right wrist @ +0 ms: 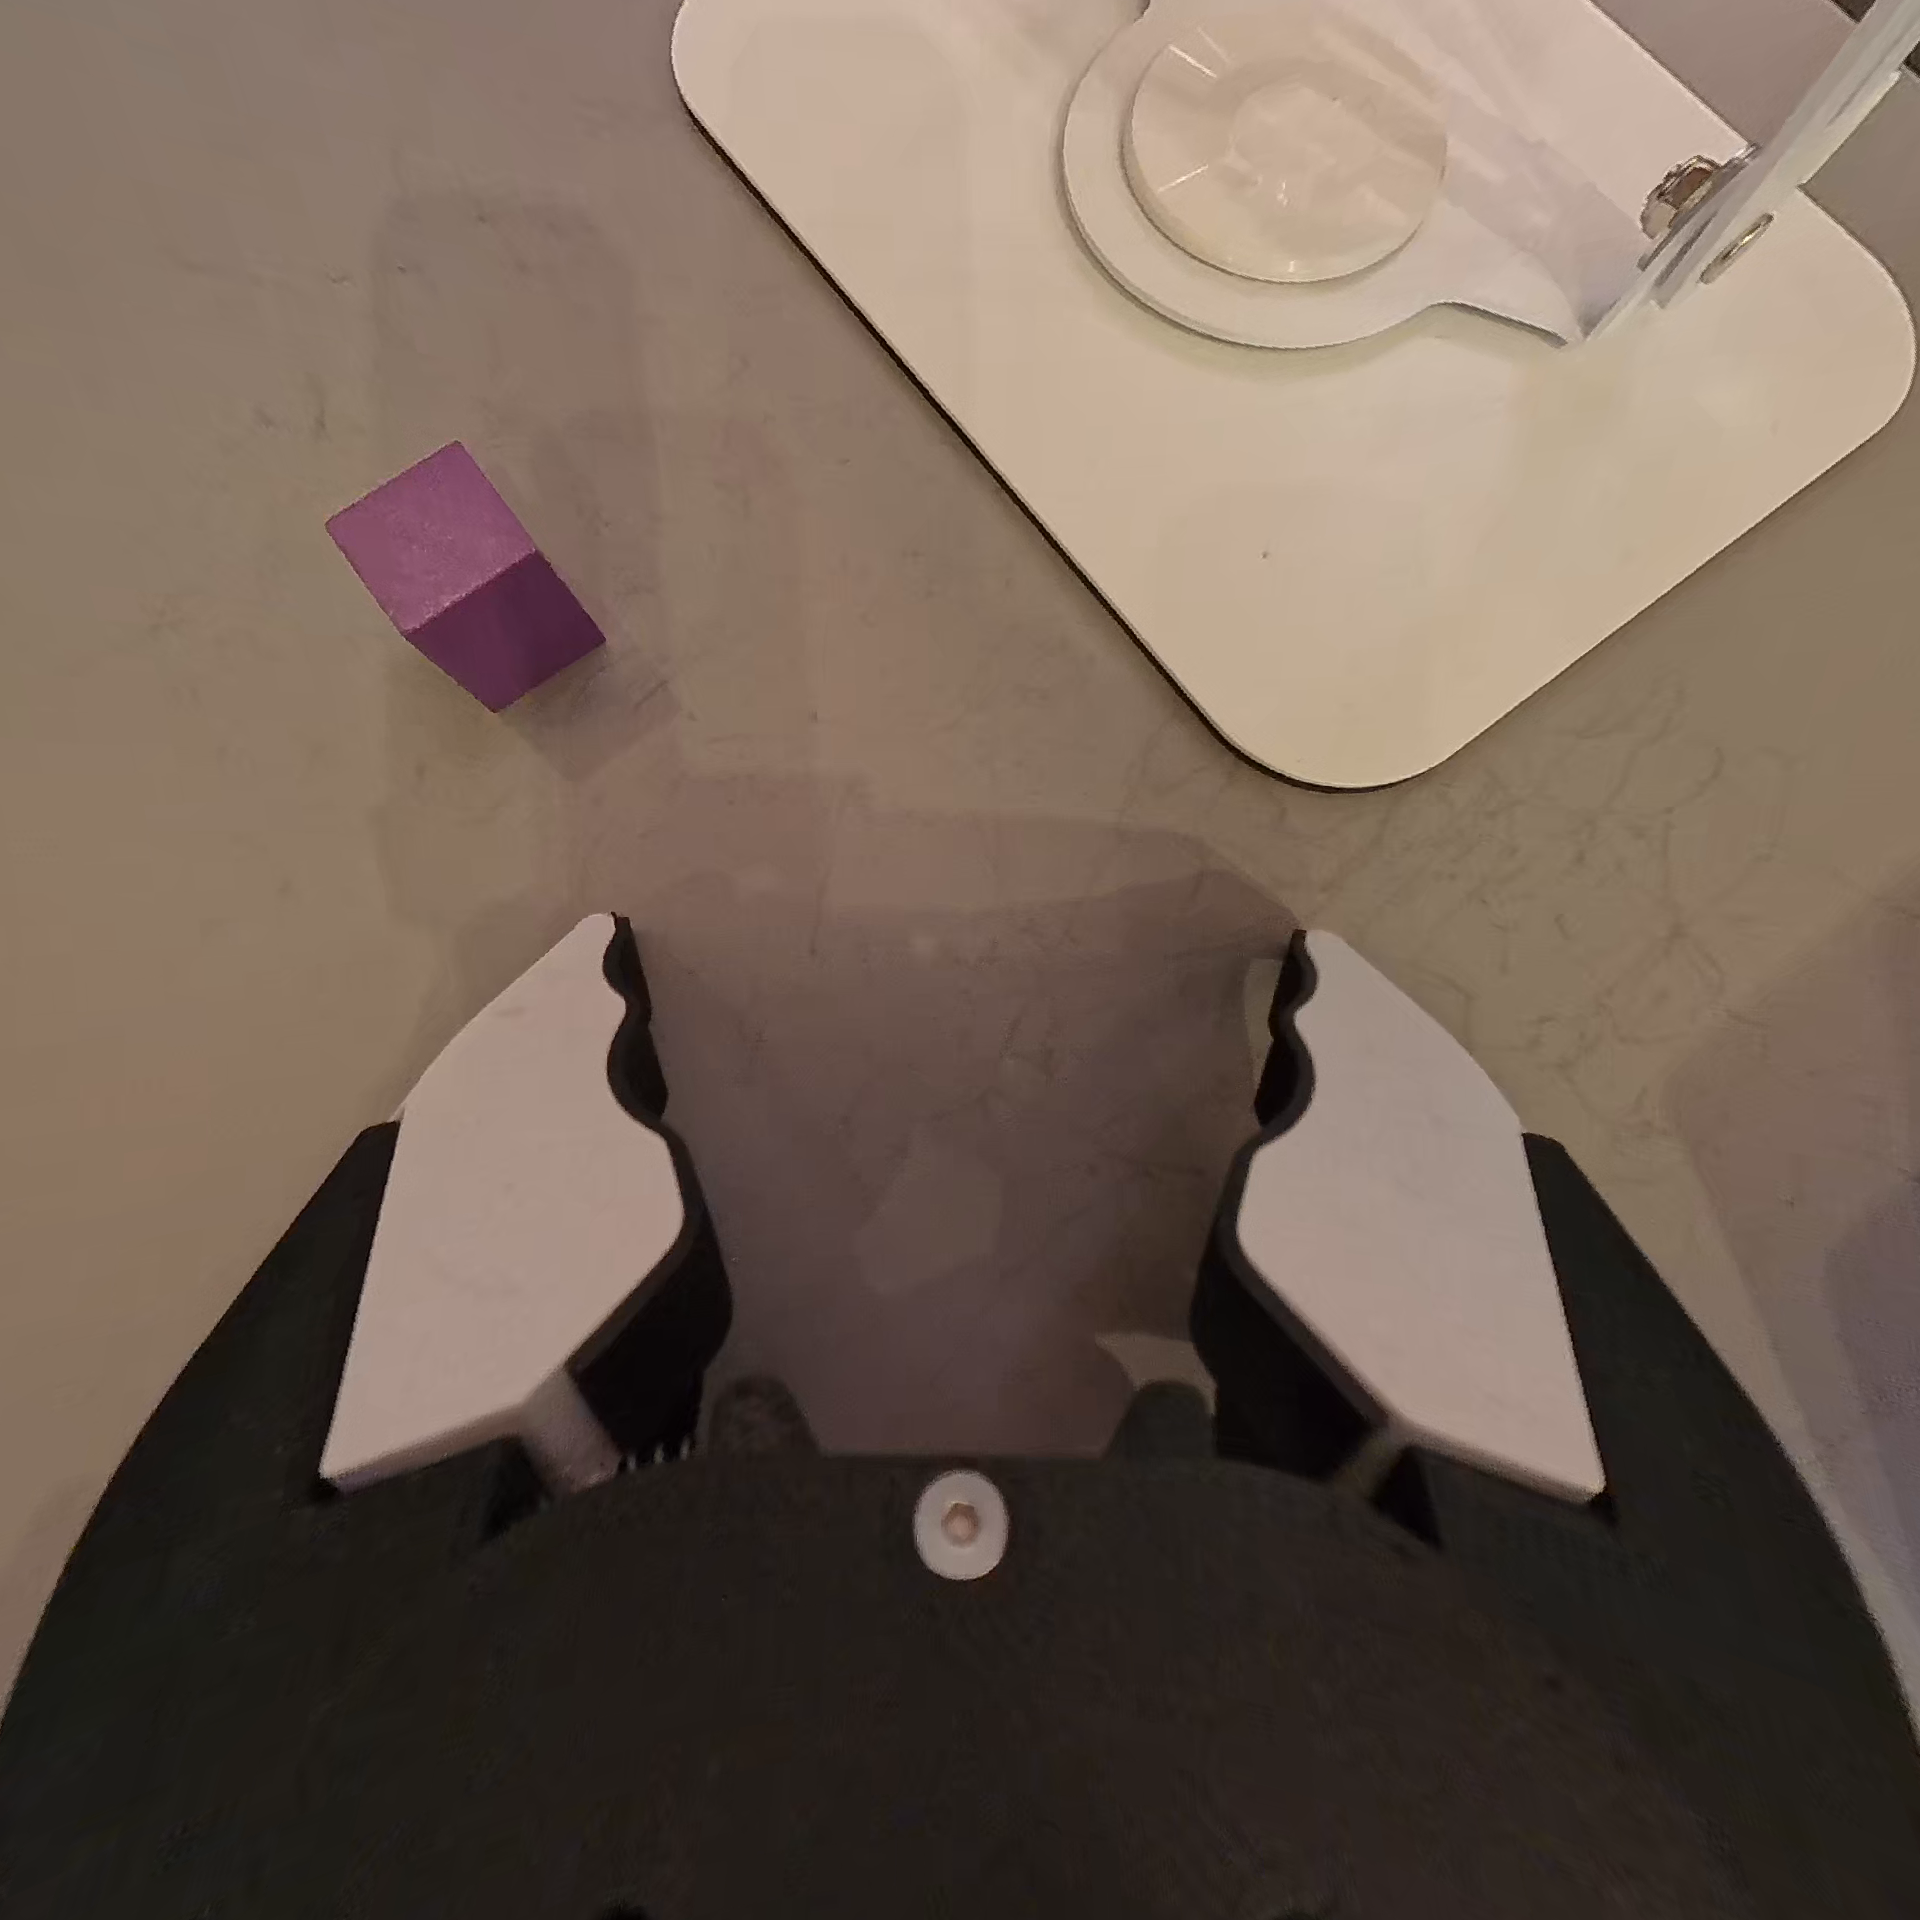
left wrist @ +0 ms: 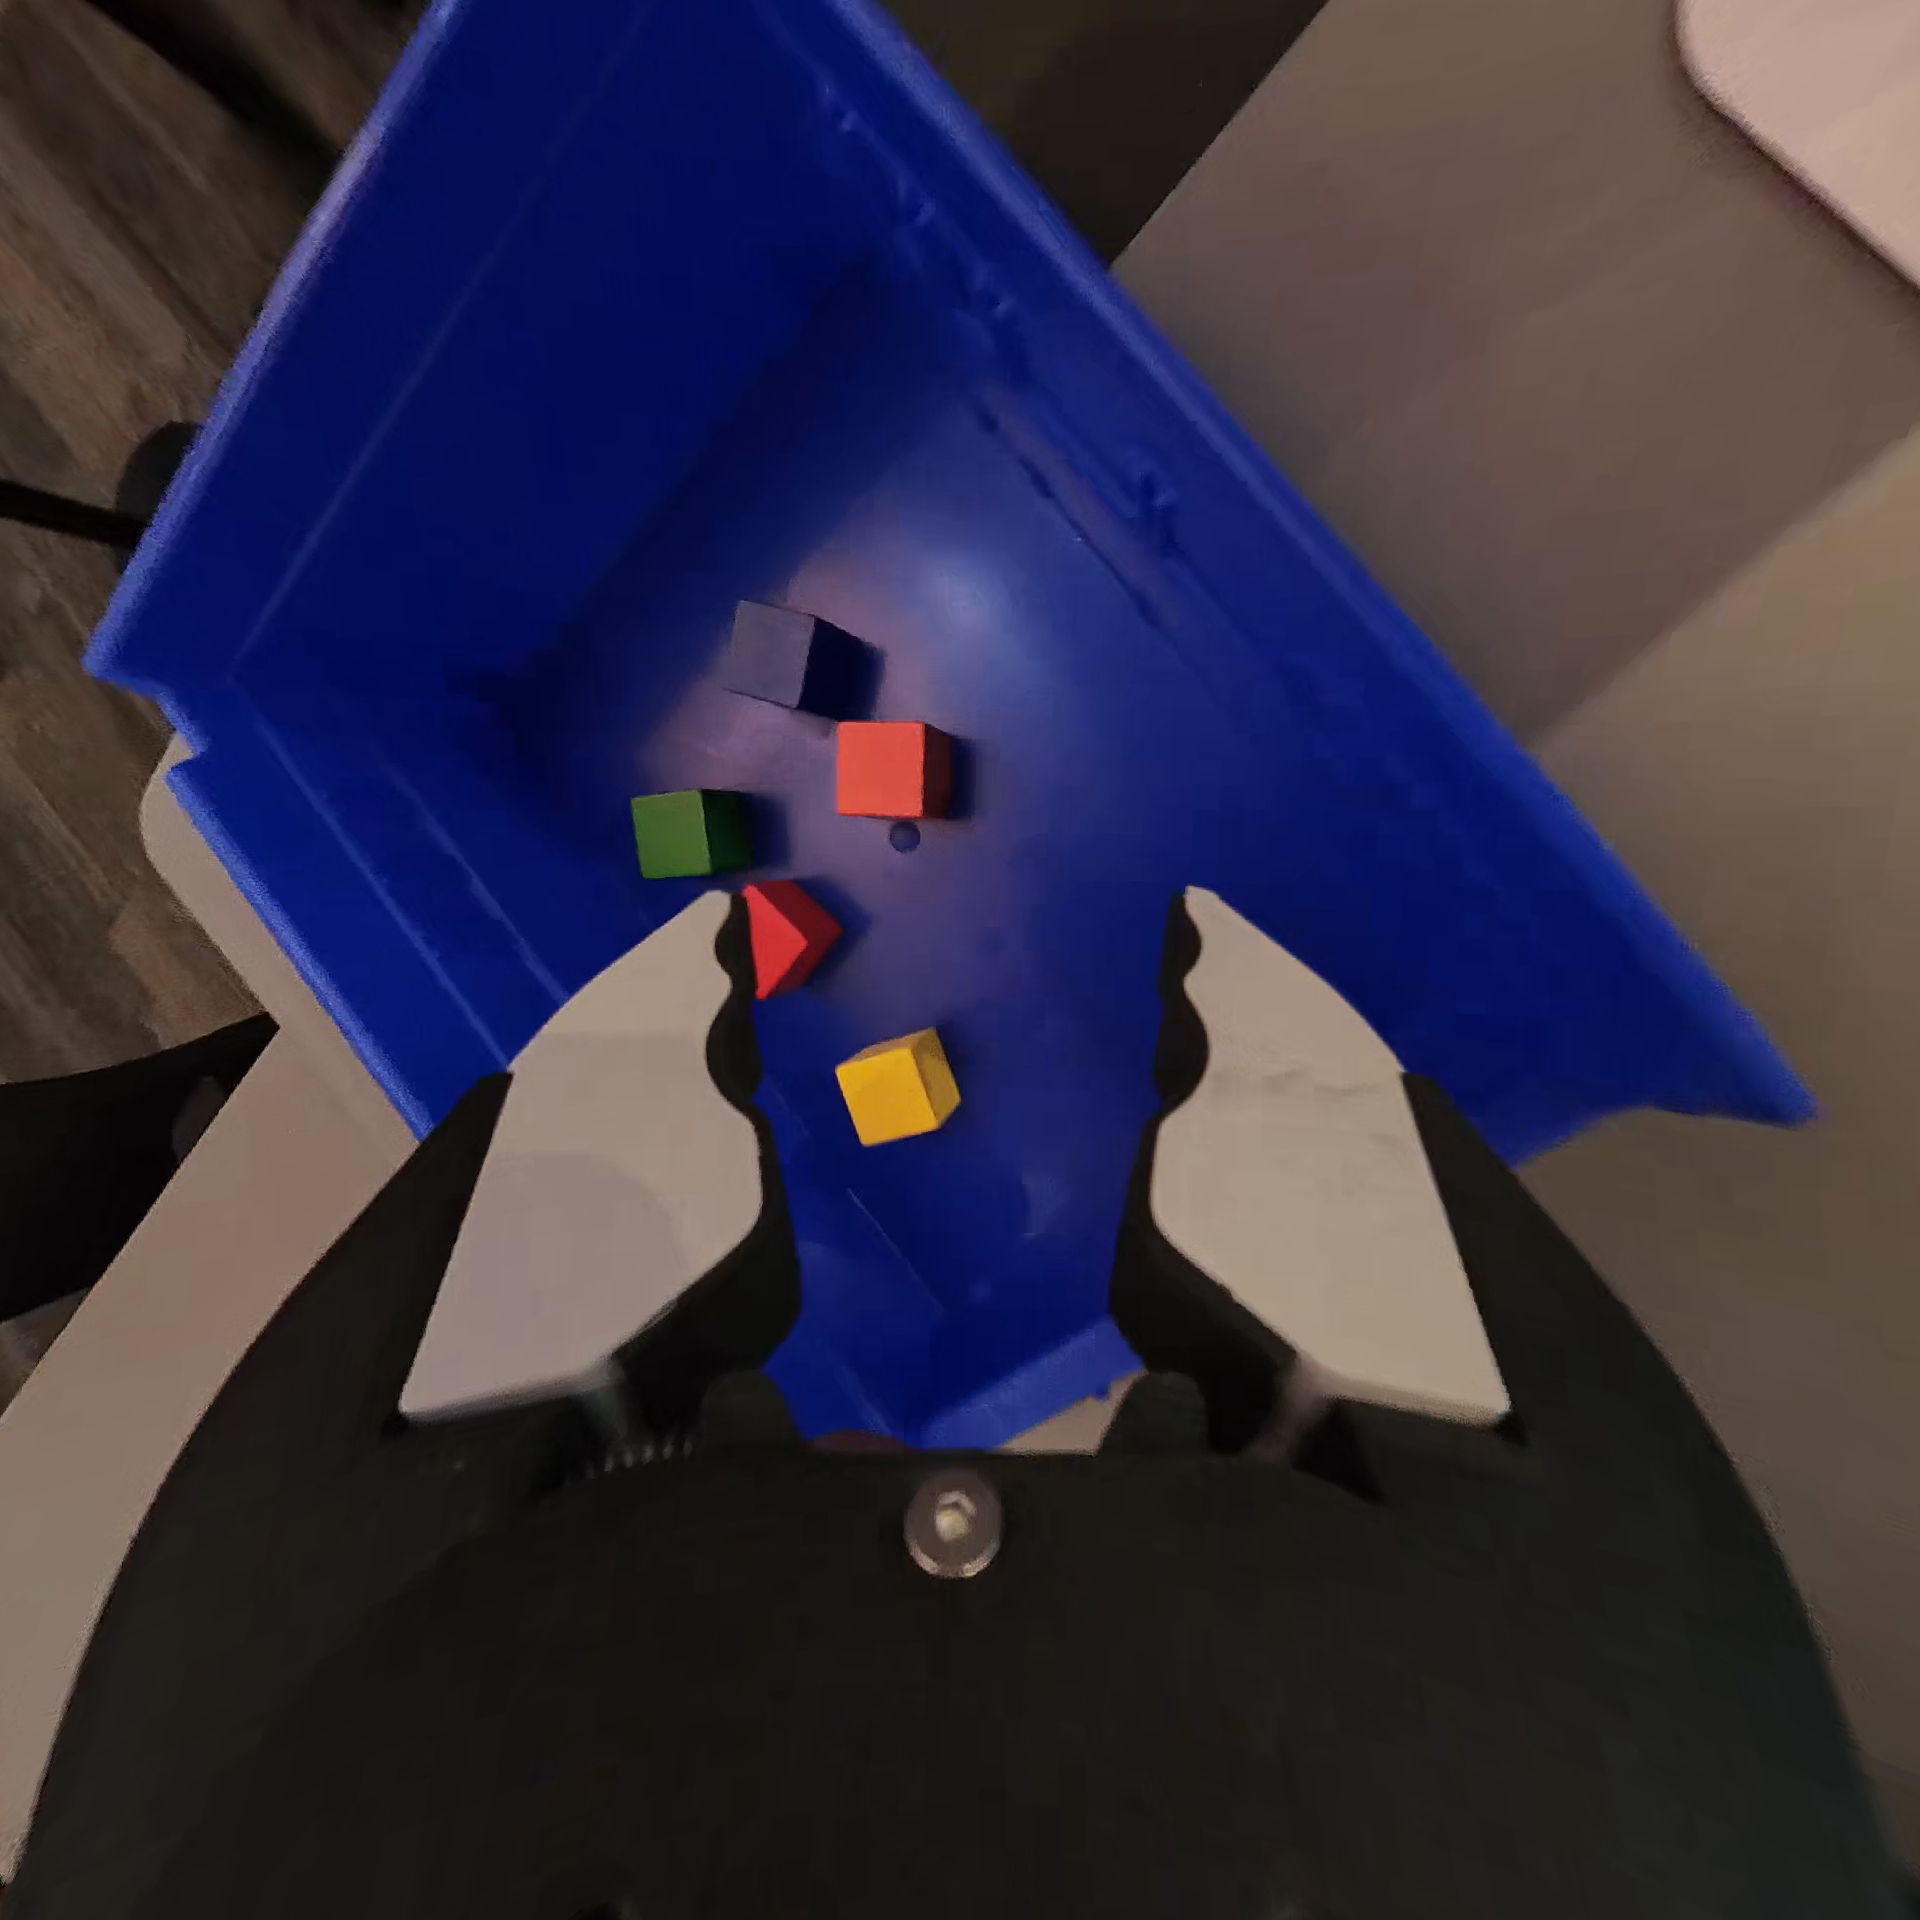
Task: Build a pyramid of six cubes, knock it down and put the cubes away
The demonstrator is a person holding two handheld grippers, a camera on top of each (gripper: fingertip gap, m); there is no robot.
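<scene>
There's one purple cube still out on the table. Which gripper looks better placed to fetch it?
Probably the right gripper: it is open, holds nothing, and the purple cube lies on the table just ahead to its left. The left gripper is over the blue bin.

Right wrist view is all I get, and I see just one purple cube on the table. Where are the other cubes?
Observer: They are inside a blue bin, which shows only in the left wrist view.
Operator: How many are in there?
Observer: Five: a dark blue cube, an orange cube, a green cube, a red cube and a yellow cube.
Operator: Is the left claw holding one?
Observer: No, the left claw is open above the bin. The red cube shows right beside one fingertip, far from the other.
</scene>
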